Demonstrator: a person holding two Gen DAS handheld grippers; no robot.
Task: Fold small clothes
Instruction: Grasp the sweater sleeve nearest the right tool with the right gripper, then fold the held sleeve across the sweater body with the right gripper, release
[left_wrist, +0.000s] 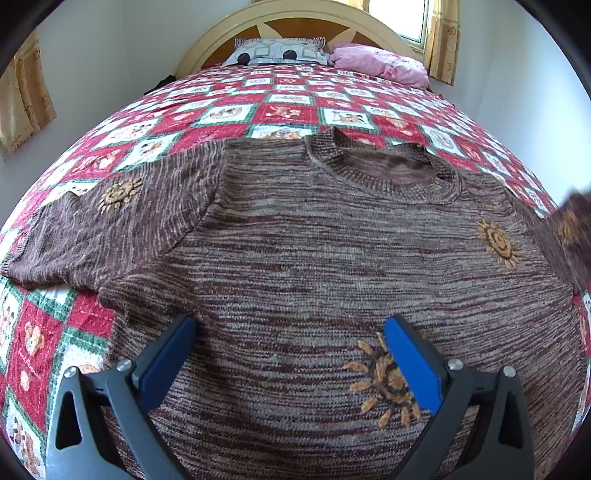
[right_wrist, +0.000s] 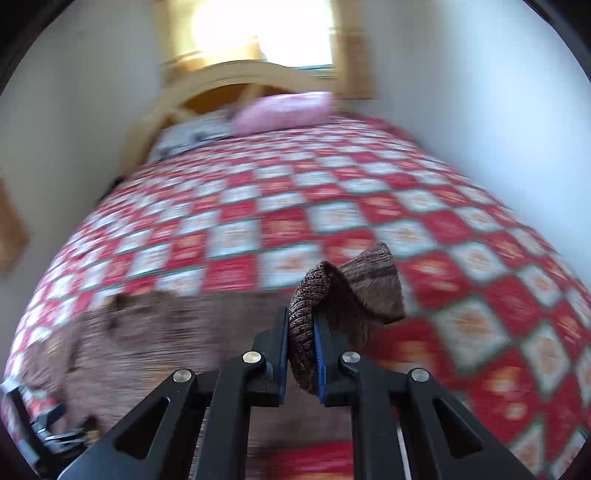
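A brown knitted sweater (left_wrist: 314, 258) is seen laid front-up across a red, white and green checked quilt (left_wrist: 258, 110), its neck hole pointing toward the headboard. Nearest the left wrist camera, the left gripper (left_wrist: 290, 350) is held with its blue pads (left_wrist: 413, 369) spread wide, low over the lower chest of the sweater; nothing is gripped, and whether the fingers touch the knit cannot be told. An orange sun motif (left_wrist: 384, 380) is partly covered by one pad.

In the right wrist view, the right gripper (right_wrist: 301, 354) is shown pressed together on a sleeve cuff (right_wrist: 314, 306), the ribbed knit bunched between the jaws and the cuff end flopping over to the right. The cuff is lifted clear of the quilt, and the view is heavily blurred.

The other sleeve (left_wrist: 92, 229) is left lying flat, angled out to the side. Farther back, a patterned pillow (left_wrist: 277, 53) and a pink pillow (left_wrist: 380, 62) are set against the arched wooden headboard (left_wrist: 295, 18), with a curtained window (left_wrist: 413, 18) behind.

The step in hand is judged to be the first sleeve fold. Next, the pinched cuff would need to be carried across the chest and laid flat, while the body is steadied by the open gripper to prevent dragging.
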